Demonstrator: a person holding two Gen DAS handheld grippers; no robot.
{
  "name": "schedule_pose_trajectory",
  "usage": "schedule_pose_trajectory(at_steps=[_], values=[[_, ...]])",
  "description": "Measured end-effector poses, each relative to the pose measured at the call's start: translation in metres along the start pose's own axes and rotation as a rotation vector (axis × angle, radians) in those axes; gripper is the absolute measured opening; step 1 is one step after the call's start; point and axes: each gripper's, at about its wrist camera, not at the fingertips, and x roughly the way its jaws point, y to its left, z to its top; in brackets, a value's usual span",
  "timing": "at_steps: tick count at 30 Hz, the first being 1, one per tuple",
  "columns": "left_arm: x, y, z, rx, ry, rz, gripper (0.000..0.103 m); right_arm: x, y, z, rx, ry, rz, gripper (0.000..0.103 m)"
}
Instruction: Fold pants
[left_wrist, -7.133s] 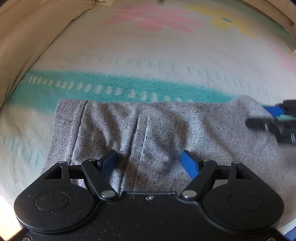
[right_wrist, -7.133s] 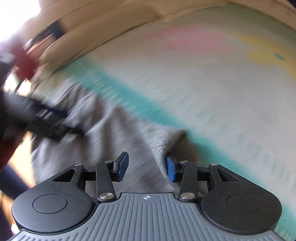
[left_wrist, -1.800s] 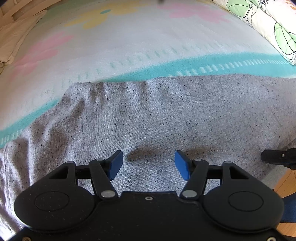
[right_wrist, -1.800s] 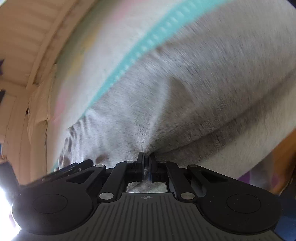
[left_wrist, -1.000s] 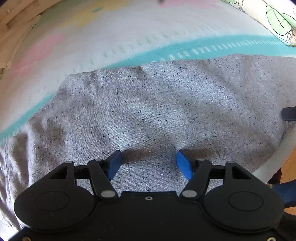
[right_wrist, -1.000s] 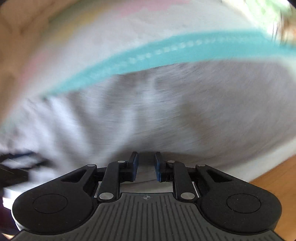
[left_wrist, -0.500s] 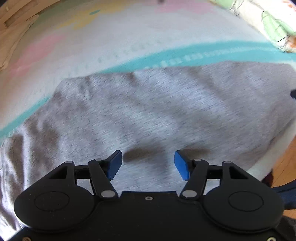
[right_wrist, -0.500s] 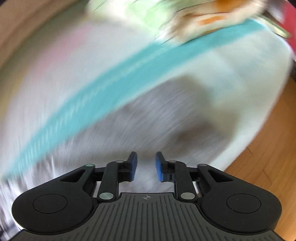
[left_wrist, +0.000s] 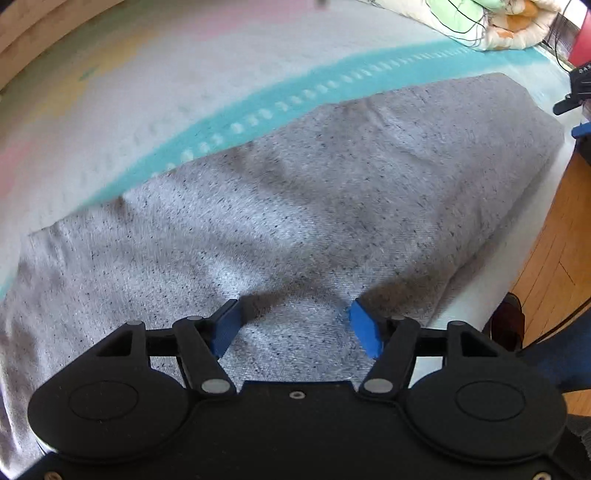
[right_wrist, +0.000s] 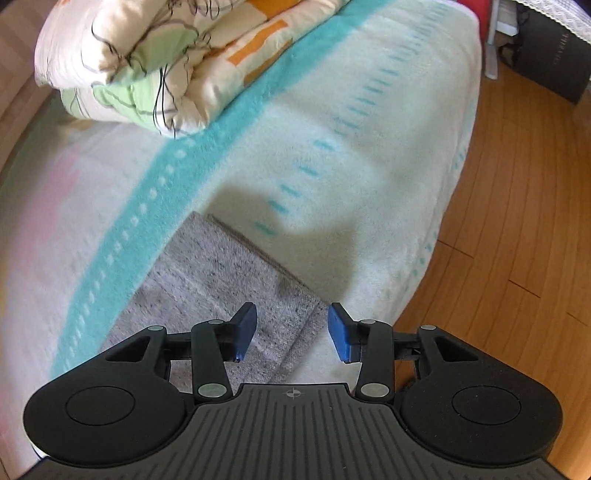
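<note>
Grey pants (left_wrist: 314, 206) lie flat on the blanket (left_wrist: 155, 96), along the near edge of the bed, just this side of the teal stripe (left_wrist: 280, 99). The fabric runs from the near left to a folded end at far right, close to the bed's corner.

Left gripper (left_wrist: 295, 325) is over the middle of the pants, angled down at the cloth. Its jaws stand wide apart with nothing between them; the blue fingertips (left_wrist: 364, 328) sit right at the fabric, and whether they touch it I cannot tell.

Right gripper (right_wrist: 291, 332) is at the far-right end, above the pants (right_wrist: 229, 280) edge. It points down and out toward the bed's corner, jaws spread, holding nothing. The left pad is over the grey cloth, the right pad (right_wrist: 340, 332) is over bare blanket (right_wrist: 332, 173) just past the edge. A seam line runs up between the two.

A rolled quilt (right_wrist: 147, 62) lies far left on the bed in the right view, well apart from the pants. Wood floor (right_wrist: 517, 206) to the right of the bed. A dark bag (right_wrist: 554, 51) stands on the floor at far right.
</note>
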Motion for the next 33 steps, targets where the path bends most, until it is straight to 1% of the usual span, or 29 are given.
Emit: schedule_pose_trajectory(at_steps=[2, 5, 6, 7, 8, 10, 12, 13, 14, 16, 17, 18, 19, 20, 21, 22, 25, 27, 31, 33], values=[[0.001, 0.003, 0.001, -0.017, 0.003, -0.009, 0.067, 0.004, 0.004, 0.0, -0.01, 0.016, 0.009, 0.041], [0.0, 0.008, 0.001, -0.034, 0.005, -0.029, 0.067, 0.008, 0.012, -0.004, -0.059, 0.045, -0.014, 0.041], [0.0, 0.008, 0.0, -0.038, 0.004, -0.034, 0.067, 0.01, 0.017, -0.006, -0.087, 0.047, -0.022, 0.033], [-0.002, 0.009, 0.0, -0.04, 0.002, -0.037, 0.067, 0.01, 0.021, -0.008, -0.124, 0.041, -0.025, 0.012], [-0.002, 0.01, 0.0, -0.039, 0.001, -0.039, 0.067, 0.007, 0.027, -0.009, -0.164, 0.023, -0.027, 0.007], [-0.003, 0.007, -0.001, -0.035, 0.0, -0.039, 0.067, -0.004, 0.04, -0.015, -0.272, -0.047, -0.052, 0.006], [-0.004, 0.008, 0.0, -0.037, 0.001, -0.042, 0.067, -0.01, 0.043, -0.016, -0.314, -0.097, -0.093, 0.005], [-0.003, 0.008, 0.0, -0.038, 0.002, -0.047, 0.067, -0.005, 0.04, -0.013, -0.302, -0.082, -0.112, 0.005], [-0.003, 0.01, 0.0, -0.041, 0.003, -0.055, 0.067, 0.002, 0.036, -0.011, -0.274, -0.051, -0.113, 0.005], [-0.003, 0.015, 0.002, -0.06, 0.006, -0.075, 0.066, 0.009, 0.036, -0.011, -0.283, -0.019, -0.114, 0.005], [-0.003, 0.018, 0.003, -0.075, 0.009, -0.084, 0.066, 0.008, 0.036, -0.01, -0.282, -0.024, -0.108, 0.006], [-0.001, 0.018, 0.004, -0.079, 0.011, -0.086, 0.066, 0.003, 0.033, -0.008, -0.243, -0.041, -0.081, 0.008], [0.0, 0.018, 0.004, -0.078, 0.011, -0.086, 0.066, -0.004, 0.027, -0.005, -0.186, -0.06, -0.041, 0.012], [0.0, 0.017, 0.004, -0.07, 0.011, -0.083, 0.066, -0.01, 0.02, -0.002, -0.124, -0.081, 0.002, 0.019], [0.0, 0.016, 0.003, -0.062, 0.009, -0.079, 0.066, -0.015, 0.013, 0.001, -0.069, -0.1, 0.029, 0.032], [0.0, 0.015, 0.003, -0.055, 0.008, -0.073, 0.066, -0.018, 0.006, 0.003, -0.028, -0.11, 0.041, 0.043], [0.001, 0.012, 0.003, -0.041, 0.006, -0.062, 0.066, -0.015, -0.008, 0.005, 0.038, -0.089, 0.043, 0.047], [0.002, 0.012, 0.003, -0.039, 0.006, -0.059, 0.067, -0.009, -0.014, 0.005, 0.071, -0.06, 0.035, 0.048], [0.001, 0.014, 0.003, -0.04, 0.007, -0.059, 0.067, 0.002, -0.021, 0.001, 0.122, -0.009, 0.075, 0.05], [0.0, 0.014, 0.004, -0.042, 0.007, -0.06, 0.067, 0.006, -0.021, -0.001, 0.128, 0.009, 0.064, 0.051]])
